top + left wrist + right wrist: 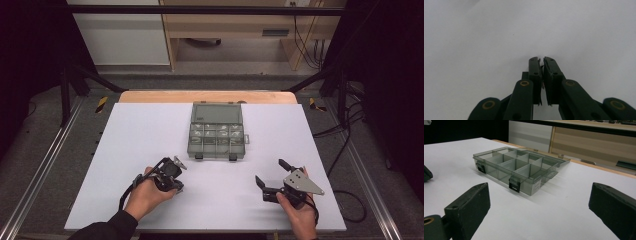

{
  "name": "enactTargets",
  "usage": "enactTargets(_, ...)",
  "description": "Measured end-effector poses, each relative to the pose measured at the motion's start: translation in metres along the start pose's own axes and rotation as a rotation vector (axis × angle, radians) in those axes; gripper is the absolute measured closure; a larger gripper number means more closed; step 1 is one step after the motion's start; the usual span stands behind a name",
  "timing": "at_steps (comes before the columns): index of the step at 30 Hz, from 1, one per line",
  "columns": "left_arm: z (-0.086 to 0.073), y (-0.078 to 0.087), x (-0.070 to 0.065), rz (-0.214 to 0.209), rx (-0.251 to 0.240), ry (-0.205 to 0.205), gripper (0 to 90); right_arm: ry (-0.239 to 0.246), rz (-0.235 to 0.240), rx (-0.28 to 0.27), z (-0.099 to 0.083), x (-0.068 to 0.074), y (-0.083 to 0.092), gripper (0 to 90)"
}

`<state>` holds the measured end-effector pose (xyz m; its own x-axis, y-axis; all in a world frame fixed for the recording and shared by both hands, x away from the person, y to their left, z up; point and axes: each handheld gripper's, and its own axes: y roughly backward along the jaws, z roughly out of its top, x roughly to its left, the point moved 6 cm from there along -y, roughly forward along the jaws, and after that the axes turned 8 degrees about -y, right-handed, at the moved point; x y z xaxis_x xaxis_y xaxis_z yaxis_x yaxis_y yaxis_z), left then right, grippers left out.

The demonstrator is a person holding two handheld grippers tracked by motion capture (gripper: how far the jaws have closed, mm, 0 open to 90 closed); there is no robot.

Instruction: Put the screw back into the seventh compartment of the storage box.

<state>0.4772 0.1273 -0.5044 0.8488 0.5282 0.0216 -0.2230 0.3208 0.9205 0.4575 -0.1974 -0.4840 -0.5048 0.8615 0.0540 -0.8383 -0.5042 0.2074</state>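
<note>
- Two grippers rest low over the white table (150,130), one in each hand, with a grey compartment box (217,136) between and beyond them.
- At the left, the left gripper (179,176) points down at the table near its front edge, well short of the box; in the left gripper view its jaws stand pressed nearly together, pinching a small screw (543,83) — a thin metal piece whose long axis runs along the jaws, toward the tips.
- In the middle, the box lies open with its lid (218,112) folded flat behind it; its long axis runs across the table, and its two dark latches (514,185) face the person.
- The box's compartments hold small pale parts, too small to name.
- At the right, the right gripper (271,172) points toward the box's front right corner — its jaws spread wide with nothing between them.
- Bare table lies between each gripper and the box.
</note>
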Motion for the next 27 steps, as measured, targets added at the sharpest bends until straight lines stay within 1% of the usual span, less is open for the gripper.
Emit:
enactTargets(1, 0.000, 0.000, -0.001, -0.006, -0.004, 0.005, 85.8, -0.001, 0.000, 0.000, 0.000, 0.000, 0.000, 3.7)
enactTargets(2, 0.000, 0.001, 0.000, 0.002, -0.007, -0.001, 87.6, -0.001, 0.000, 0.000, 0.000, 0.000, 0.000, 3.7)
enactTargets(8, 0.000, 0.001, 0.000, 0.006, -0.023, -0.001, 87.7, 0.001, 0.000, 0.003, 0.000, 0.000, 0.000, 3.7)
enactTargets(11, 0.002, 0.006, 0.001, 0.006, -0.050, 0.007, 87.8, -0.001, 0.001, 0.002, 0.000, 0.000, 0.000, 3.7)
enactTargets(16, 0.012, 0.016, 0.002, 0.019, -0.096, 0.004, 87.8, -0.001, 0.000, 0.006, -0.001, 0.001, -0.001, 3.6)
enactTargets(20, 0.020, 0.019, 0.001, 0.021, -0.122, -0.004, 87.8, -0.002, -0.001, 0.006, -0.001, 0.001, 0.000, 3.6)
enactTargets(25, 0.035, 0.019, -0.001, 0.028, -0.165, -0.004, 87.8, -0.003, 0.000, 0.003, 0.000, 0.000, 0.000, 3.6)
enactTargets(26, 0.038, 0.020, 0.000, 0.031, -0.170, -0.007, 87.8, -0.003, -0.001, 0.003, -0.001, 0.000, 0.000, 3.6)
enactTargets(27, 0.042, 0.020, 0.000, 0.044, -0.187, -0.004, 87.8, -0.003, -0.001, 0.005, -0.001, 0.000, 0.000, 3.6)
